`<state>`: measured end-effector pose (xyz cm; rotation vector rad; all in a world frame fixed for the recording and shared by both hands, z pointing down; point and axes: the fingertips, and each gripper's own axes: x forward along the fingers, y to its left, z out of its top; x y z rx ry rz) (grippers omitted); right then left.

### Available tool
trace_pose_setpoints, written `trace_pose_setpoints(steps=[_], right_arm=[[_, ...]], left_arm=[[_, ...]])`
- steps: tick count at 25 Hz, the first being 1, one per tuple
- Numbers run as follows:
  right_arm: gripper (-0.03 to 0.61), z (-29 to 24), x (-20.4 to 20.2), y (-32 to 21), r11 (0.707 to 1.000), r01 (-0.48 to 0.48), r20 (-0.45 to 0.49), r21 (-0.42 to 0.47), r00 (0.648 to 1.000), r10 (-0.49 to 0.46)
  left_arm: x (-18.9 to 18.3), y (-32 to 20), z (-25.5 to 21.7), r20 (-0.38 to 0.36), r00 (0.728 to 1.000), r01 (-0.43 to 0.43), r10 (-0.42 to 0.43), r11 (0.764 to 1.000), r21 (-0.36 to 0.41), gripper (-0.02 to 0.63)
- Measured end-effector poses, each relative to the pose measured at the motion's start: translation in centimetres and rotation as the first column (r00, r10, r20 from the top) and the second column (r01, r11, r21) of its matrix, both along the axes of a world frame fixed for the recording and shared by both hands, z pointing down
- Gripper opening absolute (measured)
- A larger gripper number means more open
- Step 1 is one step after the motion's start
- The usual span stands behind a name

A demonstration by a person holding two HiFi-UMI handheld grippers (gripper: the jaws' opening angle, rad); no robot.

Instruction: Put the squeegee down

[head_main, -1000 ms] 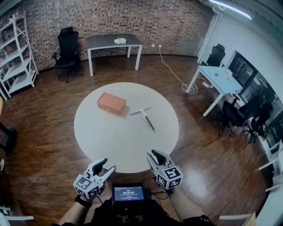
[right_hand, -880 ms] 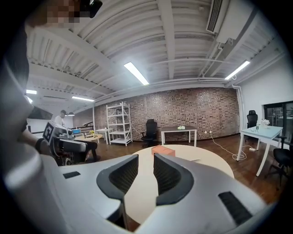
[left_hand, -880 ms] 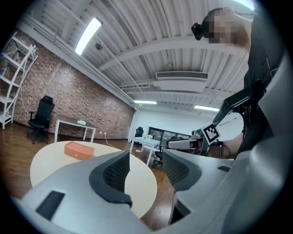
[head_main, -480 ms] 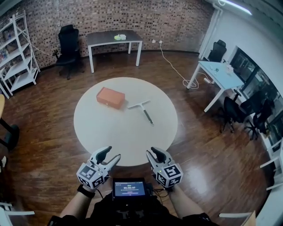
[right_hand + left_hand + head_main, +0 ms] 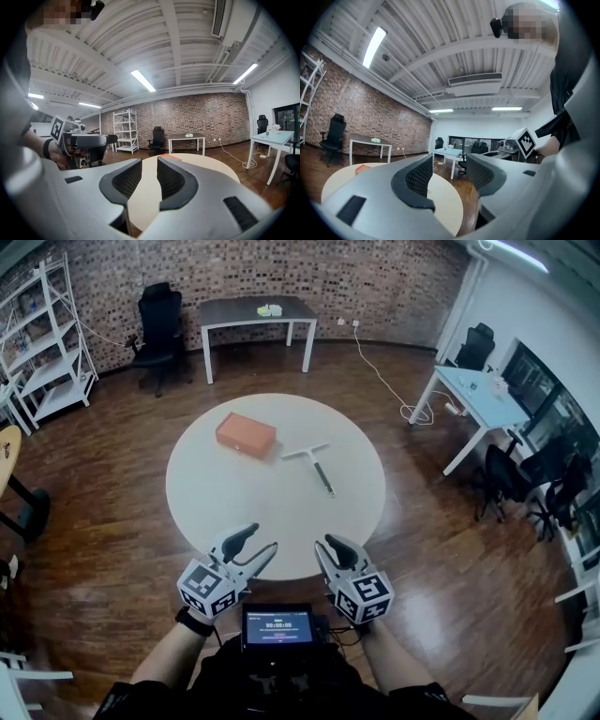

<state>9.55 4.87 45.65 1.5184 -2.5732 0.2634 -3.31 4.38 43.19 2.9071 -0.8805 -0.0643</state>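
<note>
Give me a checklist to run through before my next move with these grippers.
1. Squeegee lying flat on the round table: ok.
2. Squeegee apart from the orange box: ok, a small gap shows.
3. Left gripper jaws apart, nothing between: ok.
4. Right gripper jaws apart, nothing between: ok.
5. Both grippers at the table's near edge, well away from the squeegee: ok.

My left gripper point(image 5: 255, 540) low at near left, jaws apart, empty, my right gripper point(image 5: 331, 546) alongside, jaws narrowly apart, empty
</note>
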Motion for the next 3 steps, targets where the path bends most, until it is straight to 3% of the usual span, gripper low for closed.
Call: trace_pose_setpoints(steps=[3], right_arm=[[0.124,-0.03,0.25,0.05,1.0,0.003,0.001,0.001,1.0,-0.003]], left_arm=[[0.44,0.24,0.33,-0.008,1.0,-0.007,0.007,1.0,-0.006,0.229]])
